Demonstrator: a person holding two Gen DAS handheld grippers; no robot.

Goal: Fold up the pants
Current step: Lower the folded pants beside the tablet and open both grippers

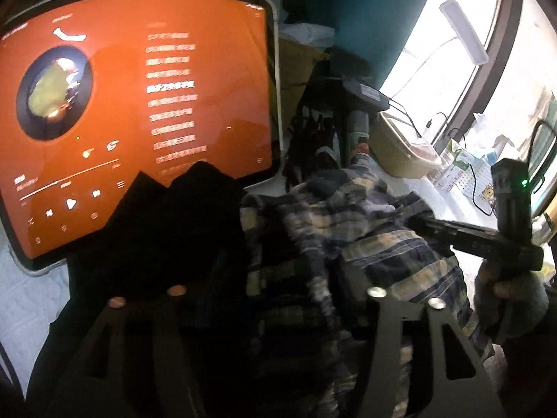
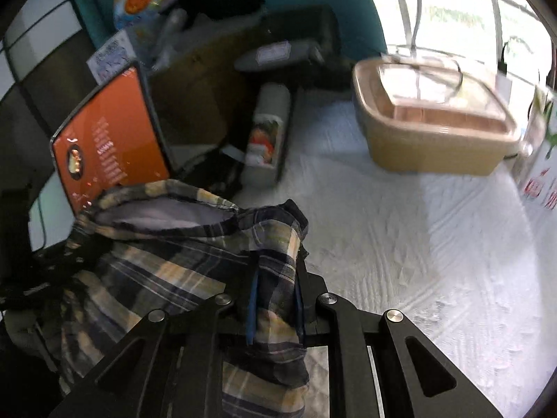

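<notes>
Right wrist view: right gripper point(image 2: 275, 308) clamped on plaid pants point(image 2: 167, 264) — cloth trails leftward toward left gripper point(image 1: 275, 296), grip unclear.

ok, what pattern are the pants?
Plaid: the pants are navy with tan and cream checks, and a plain pale lining shows at the opening. Clearest in the right wrist view.

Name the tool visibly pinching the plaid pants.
The right tool: plaid pants clamped between its fingers. The left tool's grip is too dark to judge.
</notes>
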